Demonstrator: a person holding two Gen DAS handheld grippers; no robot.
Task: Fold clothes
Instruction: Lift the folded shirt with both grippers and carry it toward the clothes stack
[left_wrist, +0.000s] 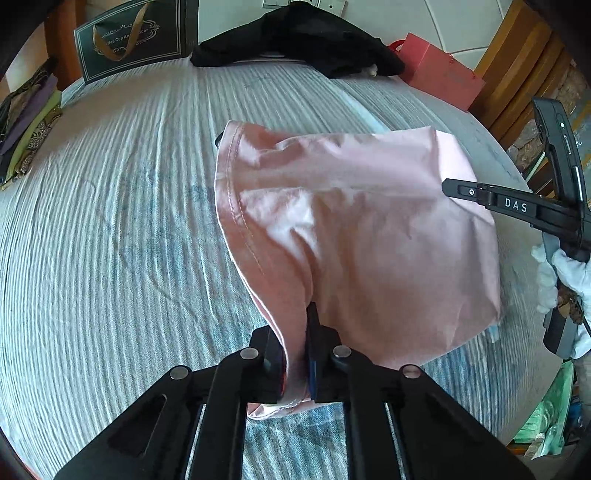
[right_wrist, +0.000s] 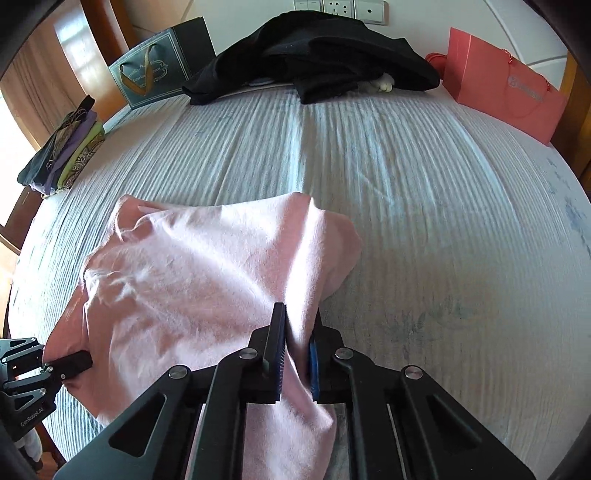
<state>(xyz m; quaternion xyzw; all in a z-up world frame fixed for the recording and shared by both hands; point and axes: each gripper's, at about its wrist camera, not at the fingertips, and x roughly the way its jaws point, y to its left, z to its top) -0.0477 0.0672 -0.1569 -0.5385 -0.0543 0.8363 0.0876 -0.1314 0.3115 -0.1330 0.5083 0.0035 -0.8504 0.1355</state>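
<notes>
A pink garment (left_wrist: 362, 229) hangs stretched between both grippers above the striped bed cover (left_wrist: 110, 221). My left gripper (left_wrist: 295, 354) is shut on one edge of it, near a stitched hem. My right gripper (right_wrist: 297, 339) is shut on the other edge of the pink garment (right_wrist: 192, 273). The right gripper shows in the left wrist view (left_wrist: 448, 186) at the right, its tip against the cloth. The left gripper shows in the right wrist view (right_wrist: 79, 363) at the lower left, pinching the cloth. Part of the garment droops onto the bed.
A black garment (right_wrist: 325, 51) lies heaped at the far side of the bed. A dark gift bag (right_wrist: 162, 70) stands at far left, a red paper bag (right_wrist: 502, 88) at far right. Folded cloths (right_wrist: 66, 147) are stacked at the left edge. The striped cover (right_wrist: 424, 221) stretches beyond.
</notes>
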